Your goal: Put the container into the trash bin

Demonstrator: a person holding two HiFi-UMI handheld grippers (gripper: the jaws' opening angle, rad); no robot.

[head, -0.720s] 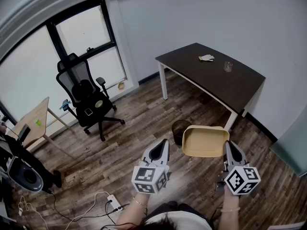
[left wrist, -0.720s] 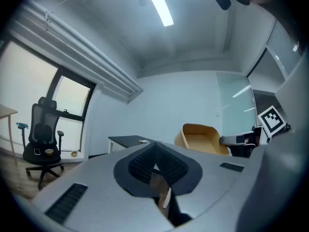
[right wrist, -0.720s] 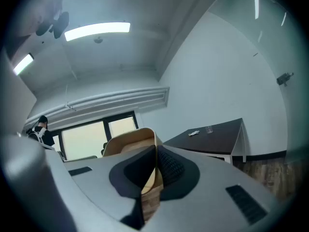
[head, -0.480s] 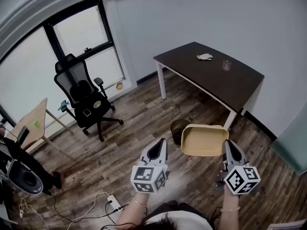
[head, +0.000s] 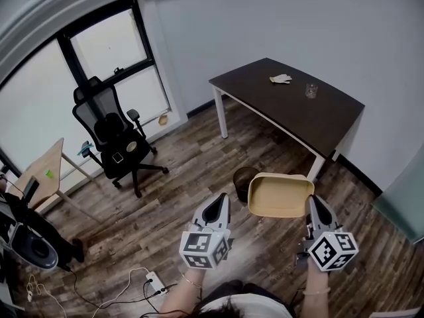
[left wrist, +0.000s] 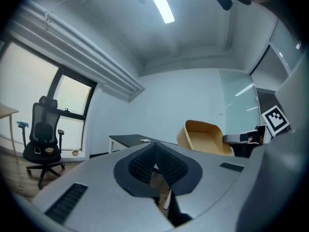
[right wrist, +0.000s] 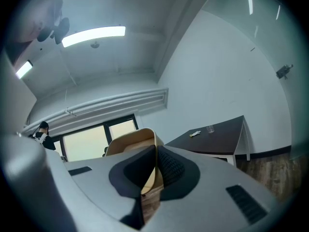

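Note:
A tan rectangular container (head: 279,195) hangs in the air, its rim pinched by my right gripper (head: 310,203), which is shut on it. The right gripper view has the container's wall (right wrist: 131,145) clamped between the jaws. A small dark round trash bin (head: 244,179) stands on the wood floor just left of and below the container, near the dark table's leg. My left gripper (head: 221,201) is held up beside the container with its jaws shut and nothing between them. From the left gripper view the container (left wrist: 203,136) appears to the right.
A dark table (head: 290,105) with a glass (head: 310,90) and a pale cloth (head: 281,79) stands at the back right. A black office chair (head: 114,136) sits by the window. A wooden side table (head: 46,171) and floor cables (head: 142,280) lie to the left.
The view has shifted slightly, with both grippers and the held container staying together and edging a little left toward the bin. Neither grip has changed.

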